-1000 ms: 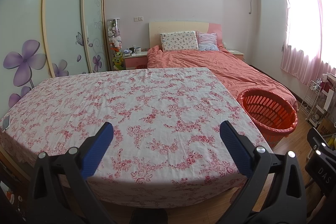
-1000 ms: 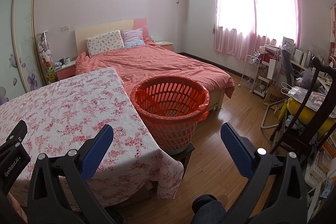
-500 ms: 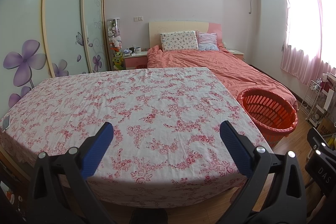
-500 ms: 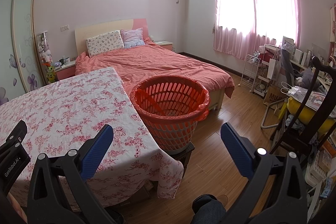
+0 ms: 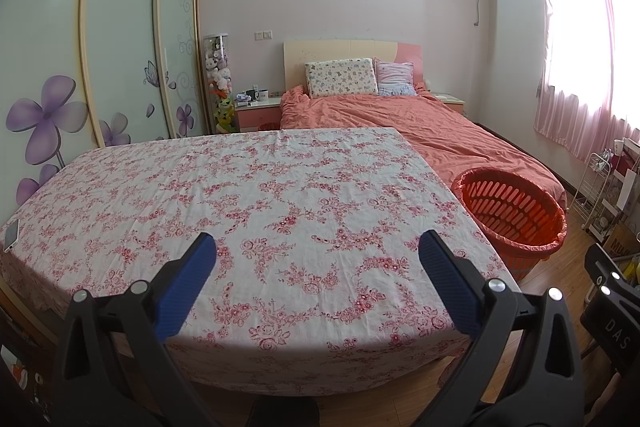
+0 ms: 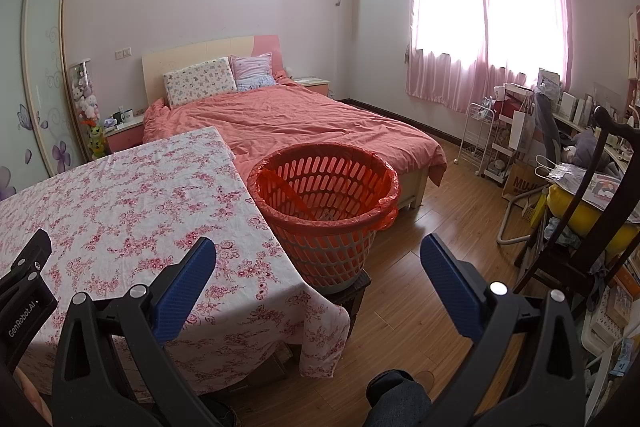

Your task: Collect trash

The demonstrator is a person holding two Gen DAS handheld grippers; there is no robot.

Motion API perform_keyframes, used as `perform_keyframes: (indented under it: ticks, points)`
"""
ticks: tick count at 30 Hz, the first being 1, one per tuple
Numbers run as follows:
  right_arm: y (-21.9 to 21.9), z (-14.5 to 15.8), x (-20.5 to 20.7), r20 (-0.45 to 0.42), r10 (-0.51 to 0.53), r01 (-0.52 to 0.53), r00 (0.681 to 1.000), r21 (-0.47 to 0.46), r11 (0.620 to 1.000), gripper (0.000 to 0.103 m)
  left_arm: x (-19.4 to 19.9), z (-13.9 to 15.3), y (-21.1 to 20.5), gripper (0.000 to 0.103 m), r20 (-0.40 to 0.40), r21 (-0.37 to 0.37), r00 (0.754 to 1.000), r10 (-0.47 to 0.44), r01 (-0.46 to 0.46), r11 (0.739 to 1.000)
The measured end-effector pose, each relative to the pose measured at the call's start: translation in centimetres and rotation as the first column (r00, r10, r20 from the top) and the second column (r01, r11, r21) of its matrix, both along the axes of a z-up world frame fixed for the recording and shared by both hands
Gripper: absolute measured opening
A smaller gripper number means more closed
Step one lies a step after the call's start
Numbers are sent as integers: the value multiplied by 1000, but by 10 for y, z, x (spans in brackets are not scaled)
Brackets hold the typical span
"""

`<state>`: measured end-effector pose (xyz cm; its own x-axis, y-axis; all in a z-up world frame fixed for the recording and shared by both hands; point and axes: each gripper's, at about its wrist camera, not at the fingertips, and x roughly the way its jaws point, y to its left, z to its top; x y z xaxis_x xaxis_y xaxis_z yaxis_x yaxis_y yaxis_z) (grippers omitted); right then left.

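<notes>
An orange slatted basket point(image 6: 324, 211) lined with an orange bag stands on a low stool right of the table; it also shows in the left wrist view point(image 5: 512, 215). A table with a pink floral cloth point(image 5: 256, 211) fills the left wrist view; its cloth point(image 6: 120, 219) shows no trash. My left gripper point(image 5: 316, 247) is open and empty above the table's near edge. My right gripper point(image 6: 318, 251) is open and empty, level with the table's right corner, just short of the basket.
A bed with a salmon cover point(image 6: 304, 119) lies behind the table and basket. A phone point(image 5: 11, 235) lies at the table's left edge. A wardrobe point(image 5: 100, 59) stands left. A cluttered chair point(image 6: 592, 203) and wire racks point(image 6: 480, 135) stand right on wood floor.
</notes>
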<state>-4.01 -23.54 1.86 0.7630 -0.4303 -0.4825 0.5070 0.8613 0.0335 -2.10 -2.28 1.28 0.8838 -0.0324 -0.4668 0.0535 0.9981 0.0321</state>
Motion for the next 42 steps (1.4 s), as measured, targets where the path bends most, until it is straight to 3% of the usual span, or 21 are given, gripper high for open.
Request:
perform_keyframes:
  ticks: [42]
  points:
    - [3,0,0,-3,2,-2,1000,1,1000,101,0,-1,2,99,-2,1,1000,5,-5,1000]
